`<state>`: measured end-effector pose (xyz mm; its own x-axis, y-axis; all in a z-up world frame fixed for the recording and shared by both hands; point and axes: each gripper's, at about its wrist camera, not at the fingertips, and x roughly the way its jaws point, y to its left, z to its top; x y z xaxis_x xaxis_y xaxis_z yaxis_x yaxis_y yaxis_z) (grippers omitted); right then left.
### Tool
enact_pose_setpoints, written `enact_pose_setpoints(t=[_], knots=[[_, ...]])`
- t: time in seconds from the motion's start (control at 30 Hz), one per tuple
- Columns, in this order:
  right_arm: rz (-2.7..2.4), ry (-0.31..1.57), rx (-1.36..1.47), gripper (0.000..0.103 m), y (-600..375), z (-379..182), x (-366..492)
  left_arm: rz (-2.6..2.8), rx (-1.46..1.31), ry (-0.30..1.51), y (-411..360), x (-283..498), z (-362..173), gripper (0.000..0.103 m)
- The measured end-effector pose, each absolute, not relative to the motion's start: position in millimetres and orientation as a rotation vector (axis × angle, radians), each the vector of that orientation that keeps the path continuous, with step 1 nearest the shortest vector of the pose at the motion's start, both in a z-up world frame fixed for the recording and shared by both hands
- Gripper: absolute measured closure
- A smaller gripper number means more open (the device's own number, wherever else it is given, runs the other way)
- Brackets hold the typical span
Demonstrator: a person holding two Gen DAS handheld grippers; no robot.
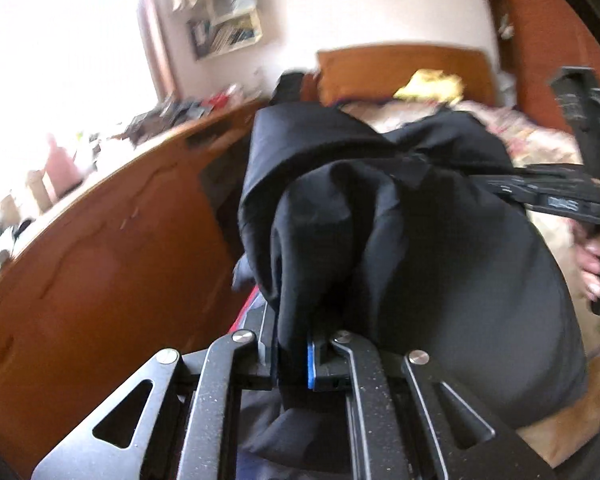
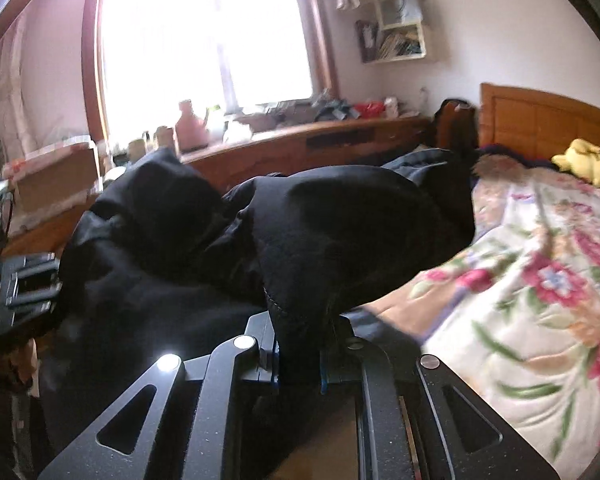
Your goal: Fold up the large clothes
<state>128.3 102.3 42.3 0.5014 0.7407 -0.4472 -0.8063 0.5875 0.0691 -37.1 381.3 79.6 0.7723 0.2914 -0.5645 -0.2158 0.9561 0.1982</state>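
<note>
Both grippers, left (image 1: 292, 354) and right (image 2: 298, 354), clenched on black garment (image 2: 340, 220); soft, floppy, bulky; grip edges.

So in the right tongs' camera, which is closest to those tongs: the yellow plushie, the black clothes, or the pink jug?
1. Black clothes: pinched in the right tongs.
2. Pink jug: on the ledge, ahead left.
3. Yellow plushie: by the headboard, far right; about as far as the jug, hard to call.
</note>
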Motion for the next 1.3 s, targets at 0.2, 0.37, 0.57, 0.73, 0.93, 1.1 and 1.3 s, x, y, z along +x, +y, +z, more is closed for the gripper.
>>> enact_pose_setpoints(t=[0.2, 0.37, 0.57, 0.73, 0.93, 1.1, 1.3], knots=[[0.915, 0.588, -0.267, 0.058, 124.3, -9.8, 161.3, 0.299, 0.037, 0.662, 397.9, -50.0, 32.1, 0.090], [0.887, 0.511, -0.232, 0.052, 99.9, 10.4, 145.1, 0.320, 0.051, 0.648, 389.1, -50.7, 35.2, 0.089], [0.979, 0.435, -0.178, 0.052, 89.7, 25.0, 122.9, 0.356, 0.068, 0.612, 387.9, -69.5, 45.0, 0.075], [0.957, 0.567, -0.278, 0.052, 131.1, -19.5, 133.8, 0.369, 0.082, 0.557, 369.7, -90.1, 56.6, 0.064], [0.909, 0.615, -0.276, 0.052, 136.3, -41.4, 154.2, 0.327, 0.081, 0.497, 336.8, -107.3, 79.6, 0.062], [0.878, 0.567, -0.284, 0.052, 108.4, -25.2, 131.8, 0.282, 0.066, 0.466, 304.9, -107.8, 87.4, 0.061], [0.814, 0.506, -0.229, 0.040, 28.1, -18.5, 108.5, 0.211, 0.059, 0.443, 251.2, -93.5, 83.9, 0.061]])
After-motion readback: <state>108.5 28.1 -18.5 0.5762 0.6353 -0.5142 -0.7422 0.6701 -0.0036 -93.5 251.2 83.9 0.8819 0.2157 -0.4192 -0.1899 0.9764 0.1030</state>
